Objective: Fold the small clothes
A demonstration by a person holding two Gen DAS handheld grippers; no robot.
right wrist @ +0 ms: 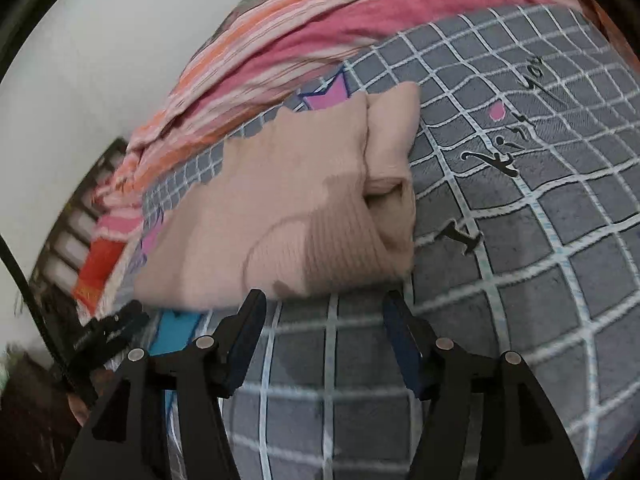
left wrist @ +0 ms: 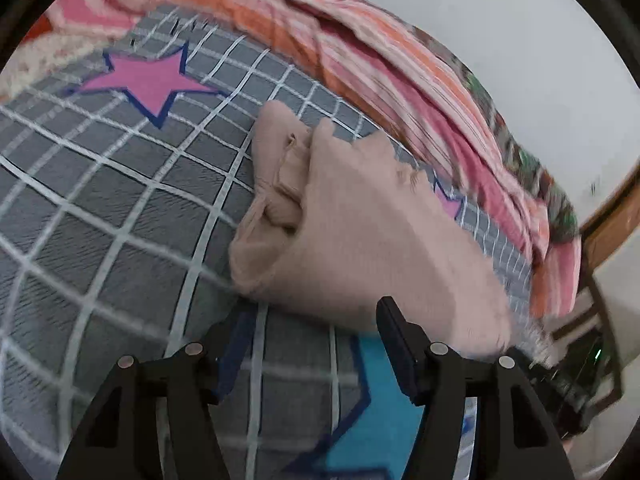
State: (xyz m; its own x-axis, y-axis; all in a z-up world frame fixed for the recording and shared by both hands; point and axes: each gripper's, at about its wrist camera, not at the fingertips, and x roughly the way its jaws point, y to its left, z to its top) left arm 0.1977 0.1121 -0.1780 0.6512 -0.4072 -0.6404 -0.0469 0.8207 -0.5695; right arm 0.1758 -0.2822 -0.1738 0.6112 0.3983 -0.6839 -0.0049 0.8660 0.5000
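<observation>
— Black fingers fill the near edge of both views: our left gripper (left wrist: pixel 316 344) stands about half open with nothing between the jaws, only grey sheet and a blue star patch (left wrist: pixel 372 412) under it.

— Same with our right gripper (right wrist: pixel 324 320): jaws apart, empty, bare checked bedsheet (right wrist: pixel 520 300) showing through the gap.

— So where do we take hold? Our beige garment (right wrist: pixel 288 216) lies just beyond both sets of tips, on the sheet, already doubled over, we judge; a rolled fold sits along its far right side in the right view.

— We'd say each gripper should go to its own near corner, low and flat, so the lower finger slides under the knit without dragging the sheet up too. The ribbed hem (right wrist: pixel 340 236) faces the right gripper; that's a firm edge to pinch.

— In the left view the bunched part (left wrist: pixel 280 184) lies far and left. If we lift unevenly, that lump may spill open.

— Agreed; we pinch all layers together.

— And round about? A pink and orange striped blanket (left wrist: pixel 360 48) is heaped along the far side, near the garment's far edge. Folding away from us could run into it.

— White wall (right wrist: pixel 100 60) lies beyond that. A pink star (left wrist: pixel 148 80) marks the sheet far left, well apart.
</observation>
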